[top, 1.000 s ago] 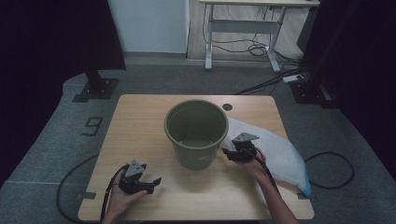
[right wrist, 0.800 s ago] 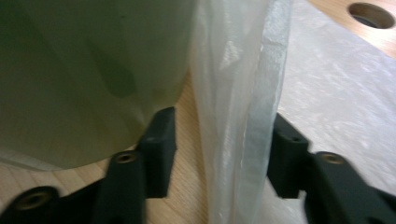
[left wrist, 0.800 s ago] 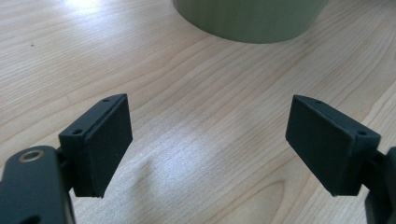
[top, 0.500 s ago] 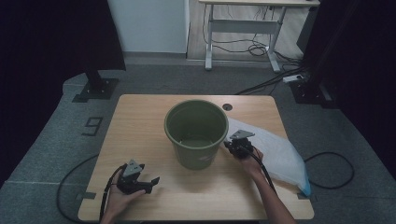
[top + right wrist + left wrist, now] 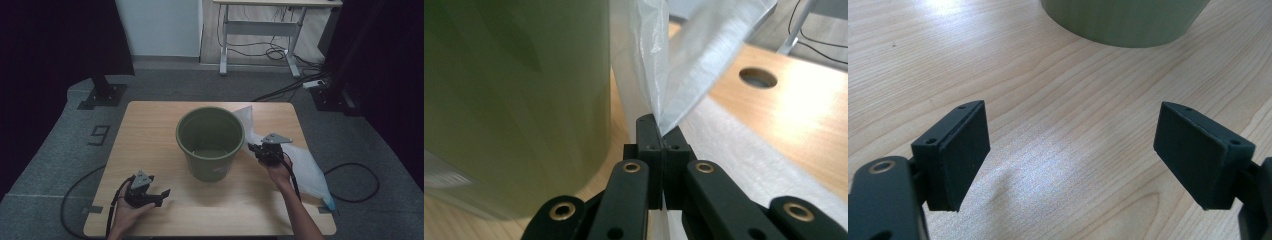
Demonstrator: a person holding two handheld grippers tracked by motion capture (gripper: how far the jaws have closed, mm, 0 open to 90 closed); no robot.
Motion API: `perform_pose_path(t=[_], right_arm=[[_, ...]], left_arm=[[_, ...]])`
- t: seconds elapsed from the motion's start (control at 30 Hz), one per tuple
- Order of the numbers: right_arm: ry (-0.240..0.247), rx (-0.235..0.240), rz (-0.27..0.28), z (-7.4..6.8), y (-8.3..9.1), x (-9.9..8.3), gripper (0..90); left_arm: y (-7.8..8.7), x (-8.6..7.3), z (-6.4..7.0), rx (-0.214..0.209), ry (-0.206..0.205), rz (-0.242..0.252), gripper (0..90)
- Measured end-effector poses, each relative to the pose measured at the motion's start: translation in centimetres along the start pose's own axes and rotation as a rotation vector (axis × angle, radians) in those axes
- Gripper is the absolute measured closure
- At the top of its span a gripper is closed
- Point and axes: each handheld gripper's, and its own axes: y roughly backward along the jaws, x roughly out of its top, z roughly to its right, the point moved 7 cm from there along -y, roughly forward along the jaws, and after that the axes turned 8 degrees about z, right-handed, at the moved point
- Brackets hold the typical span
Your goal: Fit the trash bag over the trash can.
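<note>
On the pale wooden table [image 5: 150, 125] over grey carpet [image 5: 60, 145], right gripper [image 5: 264, 151] jaws clamp the plastic bag [image 5: 305, 165]; left gripper [image 5: 150, 195] jaws gape.

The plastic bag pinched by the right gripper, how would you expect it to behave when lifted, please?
Probably floppy: the plastic bag folds and creases above the shut jaws of the right gripper. Likely very light, being thin and translucent. It may drag against the green bucket alongside.

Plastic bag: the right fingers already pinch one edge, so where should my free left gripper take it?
Probably the raised bag edge near the bucket rim, reached around the bucket's front; that edge stands off the table, the rest lies flat. Left gripper is open.
</note>
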Motion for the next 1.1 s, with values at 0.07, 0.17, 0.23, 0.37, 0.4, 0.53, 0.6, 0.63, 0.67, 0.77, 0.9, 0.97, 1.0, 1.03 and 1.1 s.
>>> perform_pose_path(t=[0.07,0.17,0.23,0.37,0.4,0.53,0.6,0.63,0.67,0.77,0.9,0.97,1.0,1.03,1.1], right_arm=[[-0.009,-0.004,0.029,0.2,0.9,1.1,88.8],[0.0,-0.005,0.055,0.2,1.7,2.1,88.8],[0.003,-0.006,0.078,0.2,2.3,2.9,88.8],[0.007,-0.014,0.11,0.3,3.2,4.3,88.8],[0.005,-0.015,0.12,0.4,3.4,4.6,88.8],[0.001,-0.019,0.151,0.5,4.2,5.7,88.8],[0.001,-0.021,0.158,0.5,4.4,6.0,88.8],[0.003,-0.024,0.176,0.6,4.9,6.6,88.8],[0.003,-0.024,0.176,0.6,4.9,6.6,88.8],[-0.019,-0.033,0.207,0.9,5.6,7.5,88.8],[-0.035,-0.038,0.225,1.3,6.1,7.9,88.8],[-0.035,-0.043,0.235,1.5,6.4,8.2,88.8],[-0.035,-0.043,0.235,1.5,6.4,8.2,88.8],[-0.039,-0.051,0.248,1.7,6.7,8.6,88.8],[-0.047,-0.061,0.264,2.0,7.1,9.1,88.8]], left_arm=[[0.0,0.0,0.0,0.001,0.0,-0.001,14.6],[0.0,0.0,0.0,-0.004,0.005,0.002,14.7],[0.0,0.0,0.0,-0.003,0.007,0.003,14.6],[0.0,0.0,0.0,-0.005,0.005,0.001,14.6],[0.0,0.0,0.0,-0.004,0.004,0.0,14.6],[-0.1,0.0,0.0,-0.004,0.002,-0.002,14.6],[-0.1,0.0,0.0,-0.004,0.003,-0.001,14.7],[-0.1,0.0,0.0,-0.004,0.003,-0.002,14.7],[-0.1,0.0,0.0,-0.004,0.003,-0.002,14.8],[-0.1,0.0,-0.1,-0.002,0.008,0.0,14.9],[-0.1,0.0,-0.1,0.0,0.007,0.0,14.9],[-0.1,0.0,-0.1,0.003,0.008,0.001,14.9],[-0.1,0.0,-0.1,0.005,0.01,0.002,14.9],[-0.1,0.1,-0.1,0.006,0.013,0.003,14.9],[-0.1,0.1,-0.1,0.007,0.012,0.002,14.9]])
